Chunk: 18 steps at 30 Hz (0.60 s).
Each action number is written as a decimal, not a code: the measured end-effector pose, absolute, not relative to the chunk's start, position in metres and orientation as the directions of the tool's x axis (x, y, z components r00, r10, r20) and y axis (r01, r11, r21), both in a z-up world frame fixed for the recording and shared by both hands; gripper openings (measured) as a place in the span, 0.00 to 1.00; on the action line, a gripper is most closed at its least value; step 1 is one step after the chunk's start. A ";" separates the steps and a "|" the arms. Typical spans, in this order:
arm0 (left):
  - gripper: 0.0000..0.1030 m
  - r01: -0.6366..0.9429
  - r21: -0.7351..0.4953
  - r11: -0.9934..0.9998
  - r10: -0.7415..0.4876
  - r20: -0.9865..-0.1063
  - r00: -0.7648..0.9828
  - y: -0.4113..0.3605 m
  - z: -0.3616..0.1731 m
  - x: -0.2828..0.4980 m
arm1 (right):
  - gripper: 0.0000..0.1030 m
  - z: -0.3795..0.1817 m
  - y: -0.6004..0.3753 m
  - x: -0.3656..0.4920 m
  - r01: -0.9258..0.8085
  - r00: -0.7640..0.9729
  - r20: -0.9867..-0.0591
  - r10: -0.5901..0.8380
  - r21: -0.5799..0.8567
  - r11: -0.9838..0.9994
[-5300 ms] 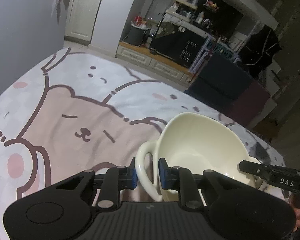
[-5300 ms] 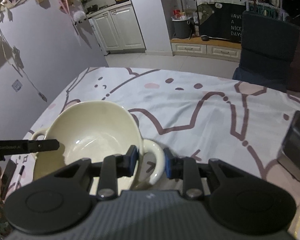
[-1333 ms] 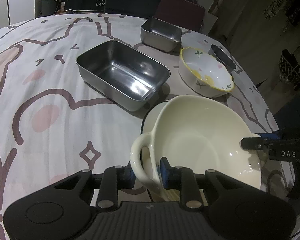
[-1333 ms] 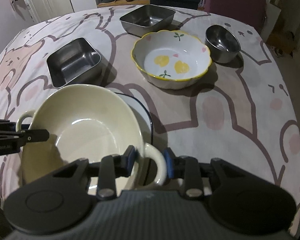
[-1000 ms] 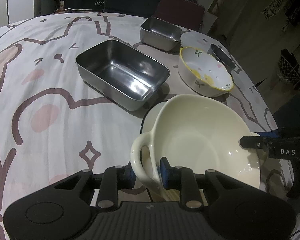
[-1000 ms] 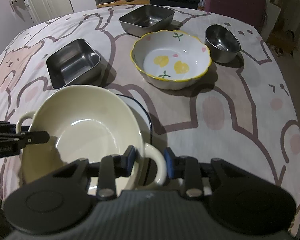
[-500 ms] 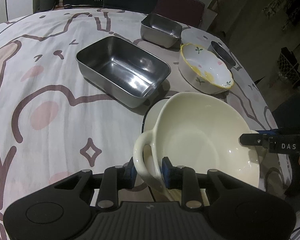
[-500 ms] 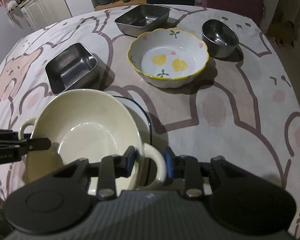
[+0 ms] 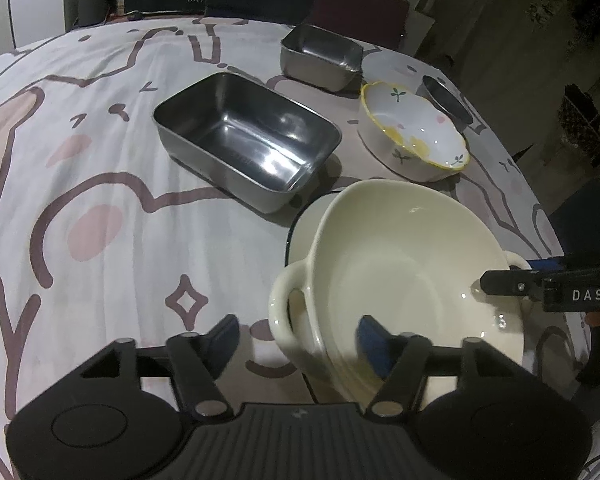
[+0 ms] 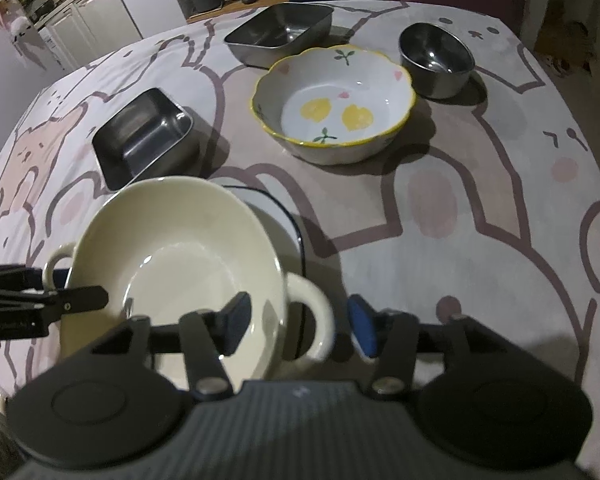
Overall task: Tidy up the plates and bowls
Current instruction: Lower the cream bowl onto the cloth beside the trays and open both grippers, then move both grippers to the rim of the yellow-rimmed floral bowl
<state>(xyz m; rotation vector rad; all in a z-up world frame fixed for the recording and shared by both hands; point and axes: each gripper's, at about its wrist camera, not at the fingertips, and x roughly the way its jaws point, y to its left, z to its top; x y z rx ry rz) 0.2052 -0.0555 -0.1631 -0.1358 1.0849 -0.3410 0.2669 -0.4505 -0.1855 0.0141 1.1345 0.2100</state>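
1. Round table (image 10: pixel 480 216) under a pale cloth with pink and brown cartoon bears; dim kitchen cupboards and dark chairs behind.
2. Big cream bowl (image 9: pixel 412 264) (image 10: pixel 180 264) with two loop handles, near the front edge, sitting on a white plate with a dark rim (image 9: pixel 304 220) (image 10: pixel 276 216).
3. Left gripper (image 9: pixel 298 338): jaws opening, one blue pad on each side of the bowl's left handle, both pads off it.
4. Right gripper (image 10: pixel 298 322): jaws opening too, right handle between the pads, neither pad pressing on it.
5. Long steel tray (image 9: pixel 246 142) (image 10: pixel 144 136) just behind the plate, close to it; touching or not, hard to say from these views.
6. Smaller square steel tray (image 9: pixel 320 58) (image 10: pixel 280 32) farther back.
7. White bowl with wavy yellow rim and yellow fruit painted inside (image 9: pixel 414 134) (image 10: pixel 334 104), between the steel tray and a round steel bowl (image 9: pixel 446 100) (image 10: pixel 436 60).
8. All the dishes look empty.
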 end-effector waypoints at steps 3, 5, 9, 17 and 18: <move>0.73 0.212 -0.271 0.939 -0.338 -0.841 0.423 -0.057 -0.162 0.204 | 0.65 -0.183 -0.449 0.264 -0.169 0.408 -0.895 0.182 0.122 0.978; 0.76 0.211 -0.269 0.940 -0.336 -0.841 0.424 -0.057 -0.161 0.203 | 0.71 -0.181 -0.450 0.262 -0.170 0.413 -0.890 0.190 0.130 0.977; 0.85 0.206 -0.269 0.941 -0.334 -0.839 0.429 -0.057 -0.158 0.201 | 0.86 -0.178 -0.453 0.257 -0.158 0.430 -0.884 0.186 0.129 0.979; 0.99 0.218 -0.289 0.932 -0.357 -0.832 0.424 -0.060 -0.148 0.193 | 1.00 -0.168 -0.456 0.244 -0.170 0.438 -0.876 0.202 0.140 0.976; 0.99 0.224 -0.289 0.931 -0.360 -0.829 0.427 -0.061 -0.146 0.191 | 1.00 -0.167 -0.456 0.242 -0.171 0.440 -0.875 0.205 0.142 0.975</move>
